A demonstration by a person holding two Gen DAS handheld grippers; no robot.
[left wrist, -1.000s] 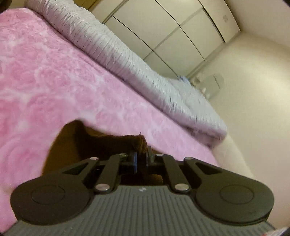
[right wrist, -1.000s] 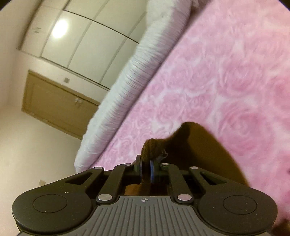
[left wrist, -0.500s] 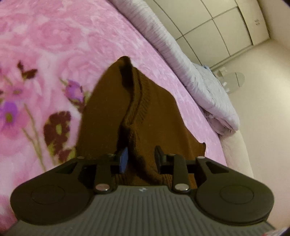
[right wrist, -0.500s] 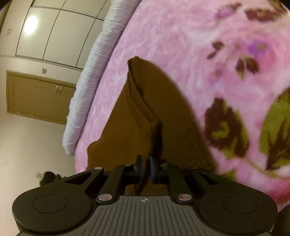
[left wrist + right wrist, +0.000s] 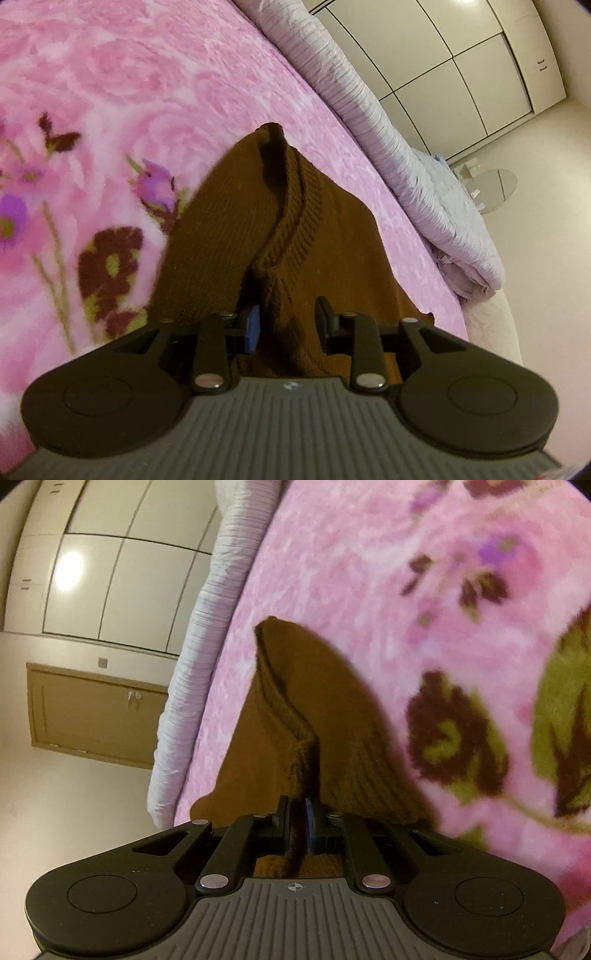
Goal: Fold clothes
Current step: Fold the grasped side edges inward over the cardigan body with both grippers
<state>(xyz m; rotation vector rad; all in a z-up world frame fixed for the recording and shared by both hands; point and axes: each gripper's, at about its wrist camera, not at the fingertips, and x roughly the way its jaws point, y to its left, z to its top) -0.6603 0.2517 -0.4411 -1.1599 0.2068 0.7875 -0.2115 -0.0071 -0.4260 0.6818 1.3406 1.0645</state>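
A brown knit sweater with a ribbed edge lies on a pink floral blanket. My left gripper is open, its jaws apart on either side of a fold of the knit. In the right wrist view the same sweater runs away from my right gripper, which is shut on its ribbed edge. The blanket lies under it.
A rolled lilac quilt lies along the far edge of the bed, also in the right wrist view. Beyond stand white wardrobe doors, a wooden cabinet and a small round glass table.
Both grippers came down toward the bed with the sweater, which now lies spread out. My left gripper, shut on the knit a second ago, has opened. The right stays shut on it.
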